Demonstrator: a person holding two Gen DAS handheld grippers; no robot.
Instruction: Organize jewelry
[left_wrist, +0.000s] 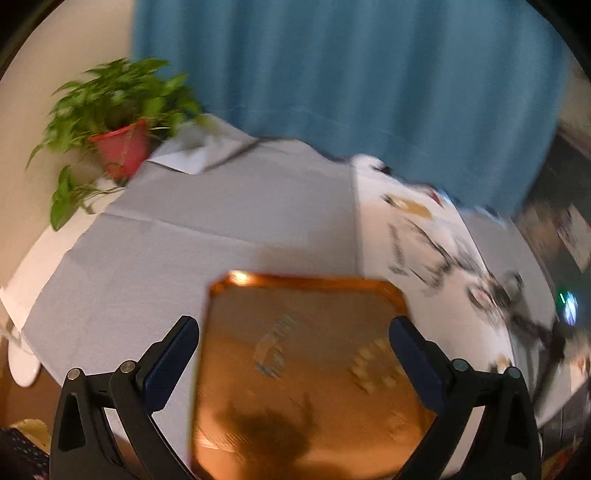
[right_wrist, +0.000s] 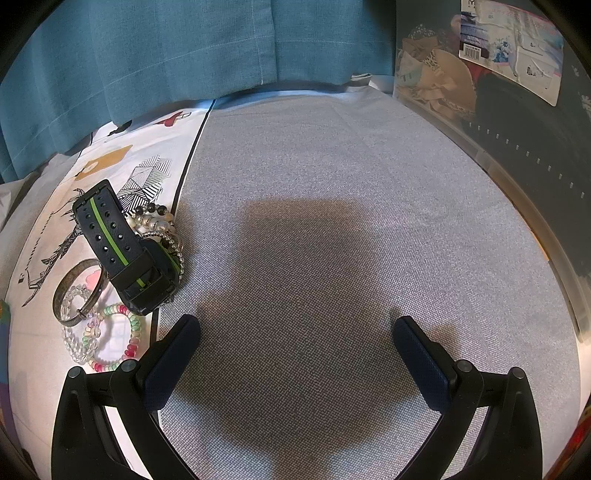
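1. the grey cloth (right_wrist: 314, 221) spreads wide and bare ahead of your right gripper (right_wrist: 295, 354), with only a dark shadow on it; its far edge meets the teal curtain (right_wrist: 166, 55) and its right edge runs along a clear storage bin (right_wrist: 480, 122).
2. the white printed cloth (right_wrist: 48, 229) borders the grey cloth on the left in the right wrist view, and its left part is cut off by the lens rim.
3. in the left wrist view the orange tray (left_wrist: 306, 369) lies on the grey cloth between the fingers of your left gripper (left_wrist: 293, 350); its near edge runs out of the bottom of the view, and blur leaves its contents unreadable.
4. both pairs of jaws stand wide apart, holding nothing; whether the left fingers touch the tray's sides you cannot tell.
5. the potted plant (left_wrist: 122, 140) sits at the far left corner, well apart from the tray.
6. the jewelry sits in a cluster on the white cloth, just left of your right gripper's left finger: a black watch with a green stripe (right_wrist: 122, 251) lies over a beaded strand (right_wrist: 159, 221), with a metal bangle (right_wrist: 74, 291), a clear bead bracelet (right_wrist: 79, 343) and a pastel bead bracelet (right_wrist: 122, 336) overlapping nearer you.
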